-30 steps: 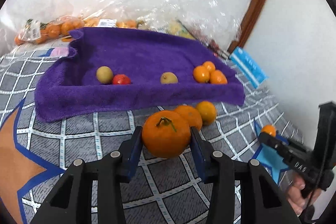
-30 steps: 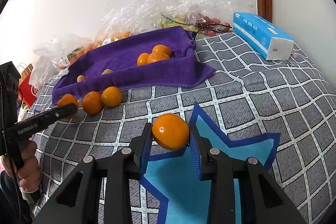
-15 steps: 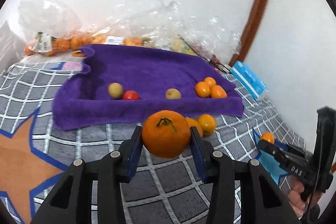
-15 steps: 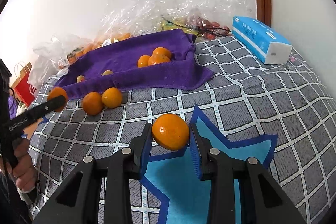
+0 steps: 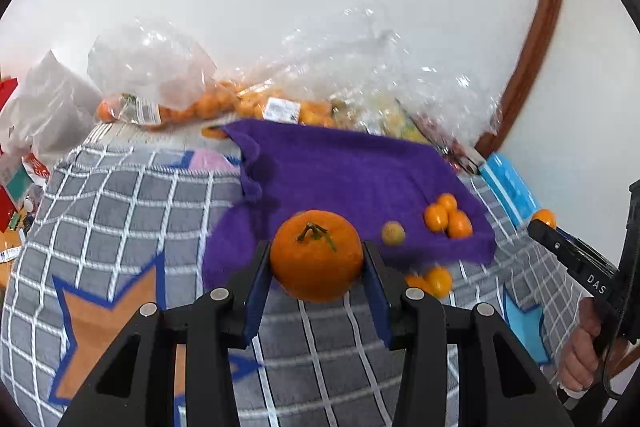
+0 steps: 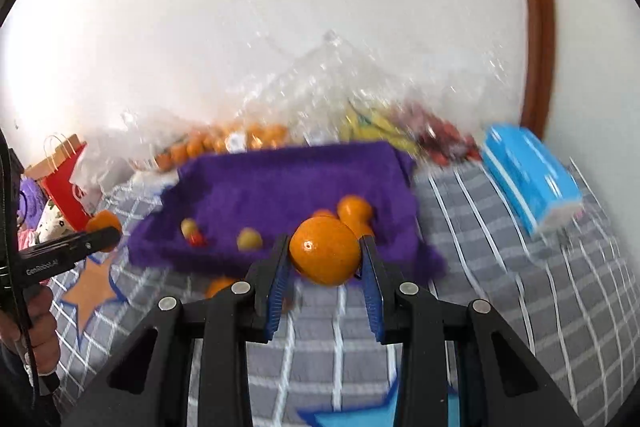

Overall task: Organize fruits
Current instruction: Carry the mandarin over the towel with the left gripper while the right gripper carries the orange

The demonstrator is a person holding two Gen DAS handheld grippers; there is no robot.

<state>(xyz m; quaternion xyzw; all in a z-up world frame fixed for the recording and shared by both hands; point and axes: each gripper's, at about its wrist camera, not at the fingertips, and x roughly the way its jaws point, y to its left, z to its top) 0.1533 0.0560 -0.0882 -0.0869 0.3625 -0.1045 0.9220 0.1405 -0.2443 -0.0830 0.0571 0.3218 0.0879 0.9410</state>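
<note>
My left gripper [image 5: 316, 259] is shut on a large stemmed orange [image 5: 316, 255], lifted in front of the purple towel [image 5: 344, 175]. My right gripper [image 6: 325, 255] is shut on a smaller orange [image 6: 325, 250], also raised before the purple towel [image 6: 280, 183]. On the towel lie three small oranges [image 5: 446, 217] and a yellow-green fruit [image 5: 393, 233]; the right wrist view also shows a small red fruit [image 6: 196, 238]. Two loose oranges [image 5: 434, 281] sit on the checked cover just in front of the towel. Each gripper also shows at the other view's edge.
Clear plastic bags of oranges [image 5: 208, 103] and other fruit line the white wall behind the towel. A blue tissue pack [image 6: 528, 175] lies at the right. A red paper bag [image 6: 64, 183] stands at the left. A brown door frame [image 5: 528, 55] rises on the right.
Both grippers have risen with their oranges and moved toward the towel; the views now look over it. The right wrist view is blurred by the motion.
</note>
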